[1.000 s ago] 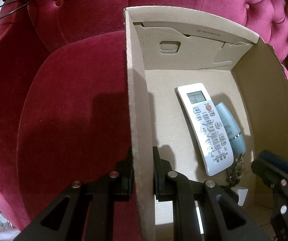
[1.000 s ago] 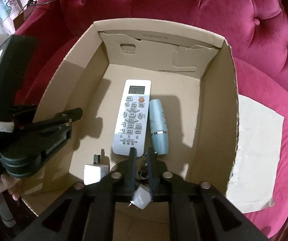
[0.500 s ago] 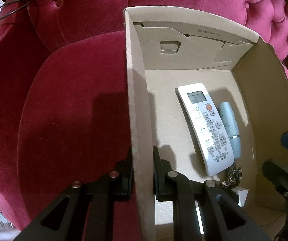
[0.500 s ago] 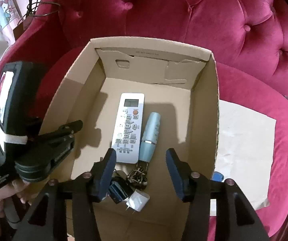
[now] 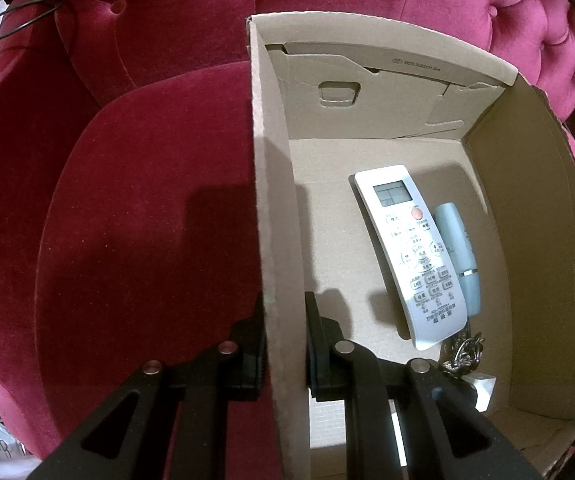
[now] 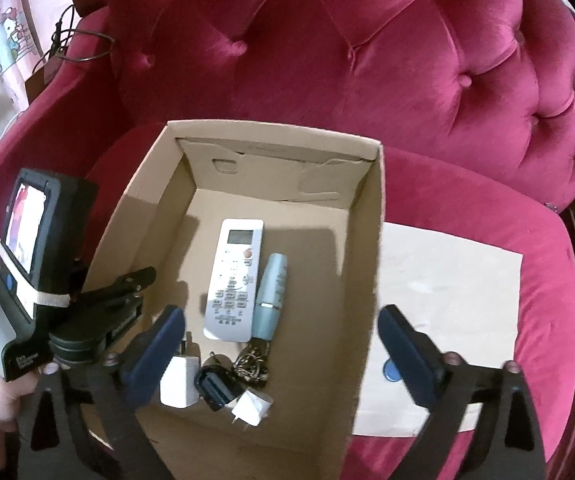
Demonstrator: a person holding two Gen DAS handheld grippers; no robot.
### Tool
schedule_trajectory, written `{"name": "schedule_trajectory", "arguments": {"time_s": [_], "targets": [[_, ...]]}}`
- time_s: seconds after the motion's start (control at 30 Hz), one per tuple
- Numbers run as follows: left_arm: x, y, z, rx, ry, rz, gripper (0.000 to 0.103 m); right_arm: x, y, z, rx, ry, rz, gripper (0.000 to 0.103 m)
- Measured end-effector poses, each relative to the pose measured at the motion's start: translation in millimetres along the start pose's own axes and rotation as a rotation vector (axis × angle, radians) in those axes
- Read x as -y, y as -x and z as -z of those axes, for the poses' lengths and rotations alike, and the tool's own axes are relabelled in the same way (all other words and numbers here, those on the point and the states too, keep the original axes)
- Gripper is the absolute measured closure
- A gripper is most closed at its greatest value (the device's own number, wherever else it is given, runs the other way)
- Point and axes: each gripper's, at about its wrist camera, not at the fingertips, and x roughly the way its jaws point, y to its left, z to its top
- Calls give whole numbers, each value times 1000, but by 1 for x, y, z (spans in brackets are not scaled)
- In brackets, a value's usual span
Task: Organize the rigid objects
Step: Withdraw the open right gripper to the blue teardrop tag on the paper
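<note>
An open cardboard box [image 6: 367,248] stands on a red velvet sofa. Inside lie a white remote [image 6: 234,276], a pale blue tube [image 6: 271,296], a bunch of keys [image 6: 252,362], a black car key [image 6: 217,386] and two white plug adapters [image 6: 179,380]. My left gripper [image 5: 283,344] is shut on the box's left wall [image 5: 275,216]; it also shows in the right wrist view [image 6: 99,320]. My right gripper [image 6: 283,344] is open and empty, raised above the box's near right part. The remote [image 5: 411,252], tube [image 5: 457,256] and keys [image 5: 463,352] show in the left wrist view.
A beige sheet [image 6: 447,312] lies on the seat right of the box, with a small blue object [image 6: 390,371] on it. The tufted sofa back [image 6: 367,52] rises behind. A black cable [image 6: 79,44] hangs over the left armrest.
My right gripper opened, released the white plug adapter beside the keys in the box, then rose and drew back. My left gripper kept its hold on the box wall.
</note>
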Motion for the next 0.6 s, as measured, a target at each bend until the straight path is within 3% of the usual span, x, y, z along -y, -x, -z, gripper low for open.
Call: {"name": "schedule_trajectory", "arguments": {"time_s": [0.6], "targets": [[-3,0,0,0,2,3,87,71,18,-1,32,-92,91,2]]}}
